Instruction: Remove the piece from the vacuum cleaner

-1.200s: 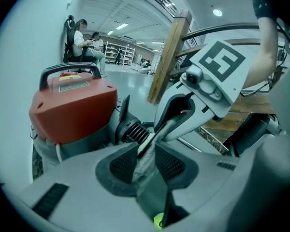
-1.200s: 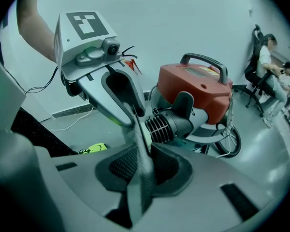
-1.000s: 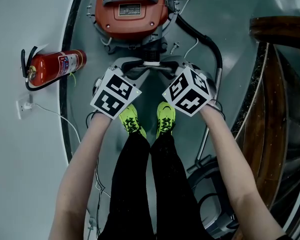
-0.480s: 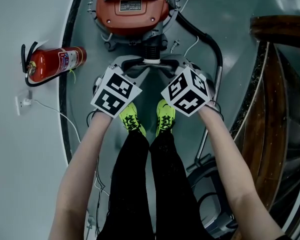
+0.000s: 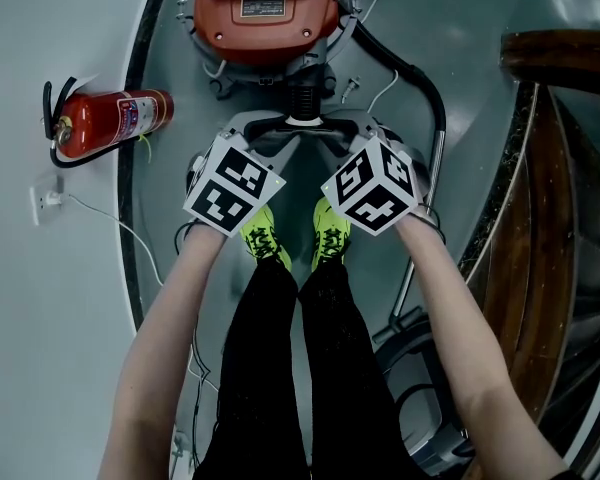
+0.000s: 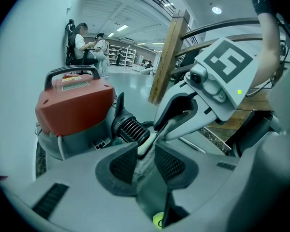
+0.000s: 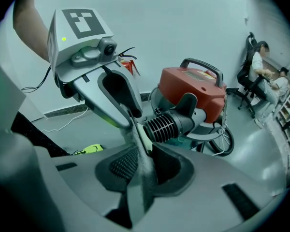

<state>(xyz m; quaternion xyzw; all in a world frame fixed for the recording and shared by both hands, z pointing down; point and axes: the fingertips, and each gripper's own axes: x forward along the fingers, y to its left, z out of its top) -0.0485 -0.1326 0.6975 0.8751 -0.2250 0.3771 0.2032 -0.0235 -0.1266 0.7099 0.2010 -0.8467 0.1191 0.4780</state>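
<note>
The left tongs (image 6: 145,151) and right tongs (image 7: 144,154) are both clenched on the same thin grey piece (image 6: 148,178), one from each side. Its far end meets the black ribbed collar (image 5: 302,96) of the red vacuum cleaner (image 5: 265,13) on the floor. A fire extinguisher (image 5: 105,123) lies to the left.
</note>
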